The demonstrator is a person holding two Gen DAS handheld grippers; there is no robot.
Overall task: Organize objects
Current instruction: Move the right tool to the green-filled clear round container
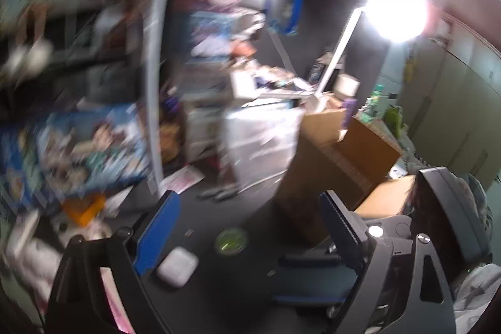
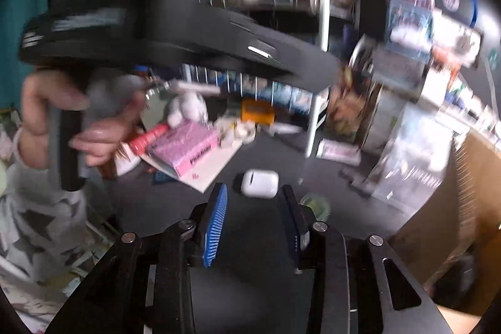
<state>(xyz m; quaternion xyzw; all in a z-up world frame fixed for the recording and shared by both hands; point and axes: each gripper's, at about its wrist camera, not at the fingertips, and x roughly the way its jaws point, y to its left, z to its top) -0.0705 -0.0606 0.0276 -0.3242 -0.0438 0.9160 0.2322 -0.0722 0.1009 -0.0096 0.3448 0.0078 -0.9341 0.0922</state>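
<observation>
left gripper (image 1: 250, 208) jaws spread wide, empty | right gripper (image 2: 255, 199) jaws parted, empty | white earbud case (image 2: 259, 182) on dark table just ahead | pink box (image 2: 184, 146), green disc (image 1: 231, 241), cardboard box (image 1: 338, 152) crowd around

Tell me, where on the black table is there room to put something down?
There is a bare patch of black table between the white earbud case, the pink box and the white rack leg. It is crowded behind the pink box, and a cardboard box blocks the right side.
</observation>
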